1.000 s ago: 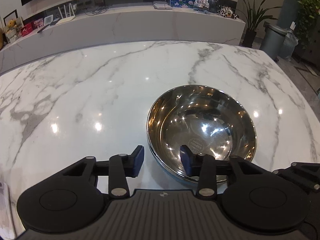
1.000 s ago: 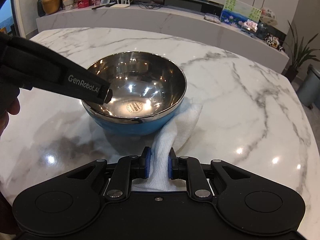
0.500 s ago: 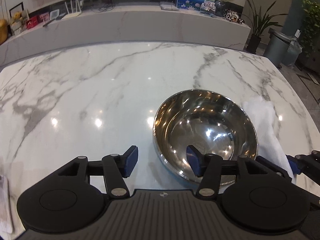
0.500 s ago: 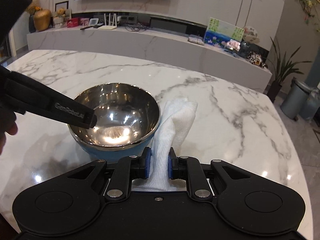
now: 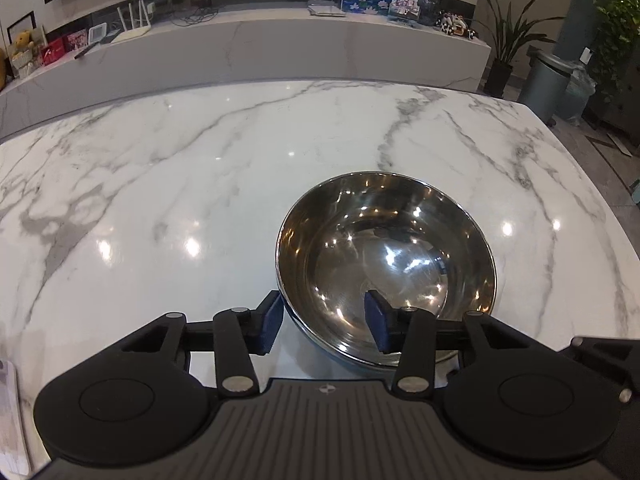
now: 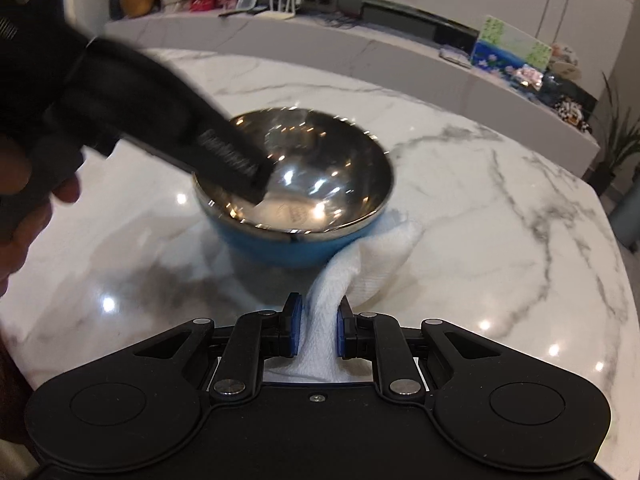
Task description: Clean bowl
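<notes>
A steel bowl [image 5: 386,260] with a blue outside [image 6: 296,200] stands on the marble table [image 5: 200,168]. My left gripper [image 5: 324,326] is open and straddles the bowl's near rim, one finger inside and one outside. In the right wrist view the left gripper's finger [image 6: 236,160] reaches over the bowl's left rim. My right gripper [image 6: 318,334] is shut on a white cloth [image 6: 340,284], which lies against the bowl's blue side, low on the table.
A long marble counter [image 5: 280,40] with small items runs behind the table. Plants and a grey bin [image 5: 548,80] stand on the floor at the far right. A white paper edge [image 5: 12,420] lies at the table's left.
The right gripper has swung down with the cloth from beside the bowl's rim to its lower side. The left gripper has closed in on the bowl's rim.
</notes>
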